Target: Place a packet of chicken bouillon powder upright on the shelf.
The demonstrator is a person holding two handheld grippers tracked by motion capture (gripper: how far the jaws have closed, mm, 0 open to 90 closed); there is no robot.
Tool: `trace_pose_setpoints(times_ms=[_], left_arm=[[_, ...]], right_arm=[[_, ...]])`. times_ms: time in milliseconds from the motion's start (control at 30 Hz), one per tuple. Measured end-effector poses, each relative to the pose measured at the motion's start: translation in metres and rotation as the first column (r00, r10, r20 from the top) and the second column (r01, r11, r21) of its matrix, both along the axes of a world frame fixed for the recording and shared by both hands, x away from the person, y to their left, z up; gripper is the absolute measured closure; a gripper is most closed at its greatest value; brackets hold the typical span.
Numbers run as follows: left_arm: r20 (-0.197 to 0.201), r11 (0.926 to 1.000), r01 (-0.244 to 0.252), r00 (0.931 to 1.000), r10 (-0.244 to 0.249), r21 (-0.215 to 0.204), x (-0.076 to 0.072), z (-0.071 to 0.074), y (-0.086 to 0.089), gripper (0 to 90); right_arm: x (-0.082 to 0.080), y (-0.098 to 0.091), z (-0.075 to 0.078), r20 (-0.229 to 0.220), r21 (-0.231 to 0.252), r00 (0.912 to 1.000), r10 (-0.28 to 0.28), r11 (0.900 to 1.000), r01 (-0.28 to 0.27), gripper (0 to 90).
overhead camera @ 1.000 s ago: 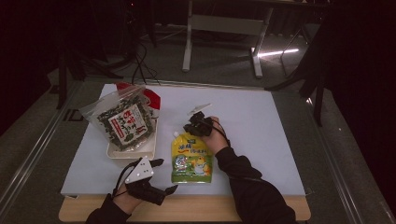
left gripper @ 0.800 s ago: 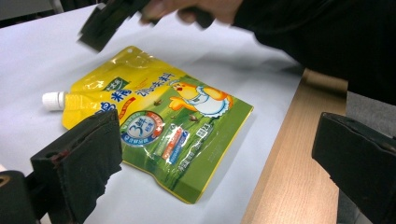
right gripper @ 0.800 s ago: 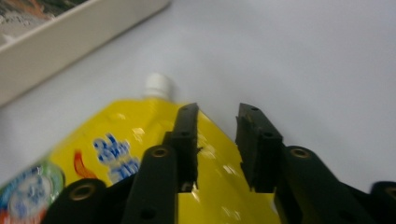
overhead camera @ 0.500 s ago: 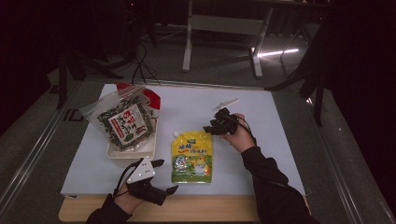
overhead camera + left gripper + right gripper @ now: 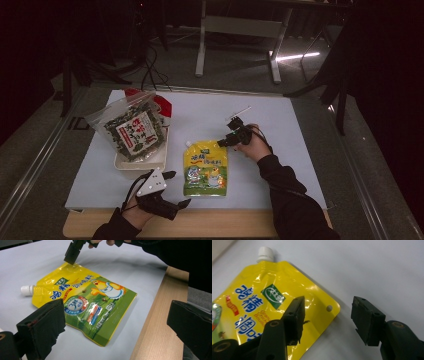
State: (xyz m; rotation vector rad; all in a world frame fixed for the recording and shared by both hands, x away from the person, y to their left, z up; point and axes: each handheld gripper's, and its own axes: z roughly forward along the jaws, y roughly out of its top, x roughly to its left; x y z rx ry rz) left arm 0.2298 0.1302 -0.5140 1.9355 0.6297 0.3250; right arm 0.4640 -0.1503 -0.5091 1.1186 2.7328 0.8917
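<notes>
The yellow pouch (image 5: 205, 167) lies flat on the white sheet (image 5: 280, 130) that covers the table, label side up, near the front edge and roughly at the middle of the sheet. Its white screw cap (image 5: 265, 253) sits at 1 upper corner and points away from the person's side. A small round punch hole (image 5: 329, 307) marks the opposite upper corner.

To the left of the pouch, well apart from it, a clear bag of dark seaweed snack (image 5: 133, 129) rests on a white tray (image 5: 125, 162), with a red package (image 5: 162, 102) behind it. Nothing lies on the pouch or blocks access to it. The bare wooden table edge (image 5: 160, 322) runs along the front of the sheet.

The right gripper (image 5: 231, 137) is just beside the upper right corner of the pouch. Its jaws have just been opening and now stand apart, released; 1 jaw is over the yellow corner, the other over the bare sheet, and neither pad presses on the pouch.

The left gripper (image 5: 172, 189) is at the front edge of the table, near the lower left corner of the pouch but not touching it. Its 2 jaws are spread wide and hold nothing.
</notes>
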Motion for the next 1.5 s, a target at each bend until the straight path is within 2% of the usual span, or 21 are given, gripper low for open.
trace_pose_setpoints(times_ms=[200,367,467,600,667,767,867,933,1000,1100,1200,1267,1500], left_arm=[[-0.003,1.0,0.0,1.0,0.0,0.001,0.0,-0.001,0.0,2.9],[-0.001,1.0,0.0,1.0,0.0,0.001,0.001,-0.001,0.0,2.8],[-0.001,1.0,0.0,1.0,0.0,0.0,0.001,-0.001,0.0,2.8],[-0.002,1.0,0.001,1.0,-0.001,0.002,0.001,-0.001,0.0,2.8],[0.0,1.0,0.002,1.0,-0.002,0.003,0.001,-0.001,0.0,2.9],[0.0,1.0,0.003,1.0,-0.003,0.005,0.001,-0.001,0.0,2.8],[-0.001,1.0,0.004,1.0,-0.004,0.005,0.001,-0.001,-0.001,2.8],[0.001,1.0,0.005,1.0,-0.005,0.007,0.001,-0.001,-0.001,2.9],[0.001,1.0,0.005,1.0,-0.005,0.006,0.001,-0.001,-0.001,2.9],[0.001,1.0,0.005,1.0,-0.005,0.005,0.001,-0.001,-0.001,2.9],[0.0,1.0,0.004,1.0,-0.004,0.004,0.001,-0.001,0.0,2.9],[0.0,1.0,0.003,1.0,-0.003,0.004,0.001,-0.001,-0.001,2.8],[0.002,1.0,-0.001,1.0,0.001,0.006,0.001,-0.001,-0.001,2.8]], right_arm=[[0.005,0.002,-0.007,-0.063,-0.01,0.9979,-0.012,0.9999,0.011,44.3],[0.006,0.006,-0.01,-0.092,-0.019,0.9957,0.01,0.9998,-0.012,47.3],[0.006,0.006,-0.01,-0.113,0.002,0.9927,0.043,0.9991,-0.043,50.8],[0.005,0.005,-0.004,-0.092,-0.006,0.9942,0.056,0.9984,-0.057,61.6],[0.005,0.003,0.002,-0.1,0.025,0.993,0.062,0.9979,-0.06,66.4],[0.002,0.003,0.009,-0.108,0.043,0.9896,0.095,0.9949,-0.091,71.7],[-0.001,0.008,0.007,-0.123,0.022,0.9835,0.132,0.9912,-0.131,74.2],[-0.003,0.012,0.003,-0.131,-0.002,0.9819,0.137,0.9904,-0.138,74.2],[-0.003,0.013,0.0,-0.139,-0.005,0.9815,0.131,0.991,-0.133,75.6],[-0.003,0.013,0.001,-0.119,-0.021,0.9851,0.124,0.9916,-0.127,89.2],[-0.008,0.015,0.005,-0.093,-0.031,0.9866,0.134,0.99,-0.137,90.0],[-0.013,0.017,0.009,-0.056,-0.048,0.9871,0.15,0.9871,-0.153,90.0],[-0.022,0.013,0.026,0.007,-0.016,0.986,0.166,0.9859,-0.166,90.0]])
